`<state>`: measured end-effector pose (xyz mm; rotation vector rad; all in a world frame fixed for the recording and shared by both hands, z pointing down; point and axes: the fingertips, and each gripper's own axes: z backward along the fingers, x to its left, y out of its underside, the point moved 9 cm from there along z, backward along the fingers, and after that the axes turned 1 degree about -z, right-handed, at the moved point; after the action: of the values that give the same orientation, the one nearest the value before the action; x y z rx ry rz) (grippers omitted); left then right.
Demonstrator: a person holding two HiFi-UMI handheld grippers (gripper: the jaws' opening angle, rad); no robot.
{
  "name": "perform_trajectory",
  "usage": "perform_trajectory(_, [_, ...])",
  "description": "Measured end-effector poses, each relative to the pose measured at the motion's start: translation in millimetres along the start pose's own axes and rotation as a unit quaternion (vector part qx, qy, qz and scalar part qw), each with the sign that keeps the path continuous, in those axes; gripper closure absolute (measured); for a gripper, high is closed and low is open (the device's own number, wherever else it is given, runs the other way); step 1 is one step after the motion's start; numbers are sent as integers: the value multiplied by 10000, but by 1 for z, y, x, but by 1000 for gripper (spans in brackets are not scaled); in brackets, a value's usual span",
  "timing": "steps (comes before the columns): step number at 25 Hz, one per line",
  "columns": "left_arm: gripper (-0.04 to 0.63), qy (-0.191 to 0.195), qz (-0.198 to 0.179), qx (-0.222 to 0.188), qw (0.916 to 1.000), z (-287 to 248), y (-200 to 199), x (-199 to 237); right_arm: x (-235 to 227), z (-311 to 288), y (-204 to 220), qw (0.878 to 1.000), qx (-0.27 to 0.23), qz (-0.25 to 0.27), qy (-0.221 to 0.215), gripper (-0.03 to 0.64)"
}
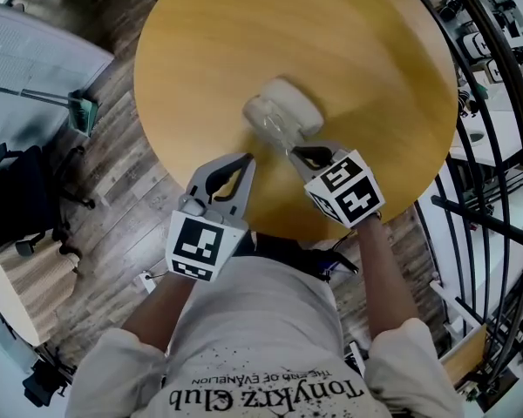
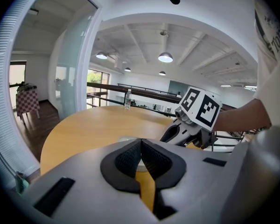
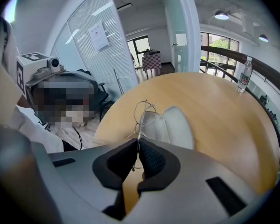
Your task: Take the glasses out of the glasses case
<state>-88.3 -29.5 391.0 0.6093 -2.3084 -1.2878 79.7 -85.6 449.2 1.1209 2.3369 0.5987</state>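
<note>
The white glasses case lies open on the round wooden table. My right gripper is shut on the thin wire-framed glasses and holds them just above the case's near edge. In the right gripper view the glasses stick up out of the shut gripper, with the open case behind them. My left gripper hovers over the table to the left of the case, shut on nothing. Its own view shows the pads meeting, a sliver of case beyond them, and the right gripper close by.
A water bottle stands at the table's far edge, also in the right gripper view as a bottle. A black railing curves round the table's right side. An office chair and a broom with dustpan are on the floor at left.
</note>
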Motion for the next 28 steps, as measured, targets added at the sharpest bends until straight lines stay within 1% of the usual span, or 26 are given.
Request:
perform_trajectory(7, [571,29,-98,-68,9999,16,-4,-12,14,26,-1,9995,-289,-125,94,581])
perform_trajectory(18, [571,97,-245,-270,9993,31,-23,-23,35,75,-10,9957,-846,-230,288,581])
perform_trajectory(24, [571,190,-368,-235,9989,35,-27,-29,45,90,-9,9928,-1088,-356,348,581])
perform_trajectory(28, [571,227,-368,-285,9987,46,-28,-32,60,99,-10,9910,-1238,-413,310,581])
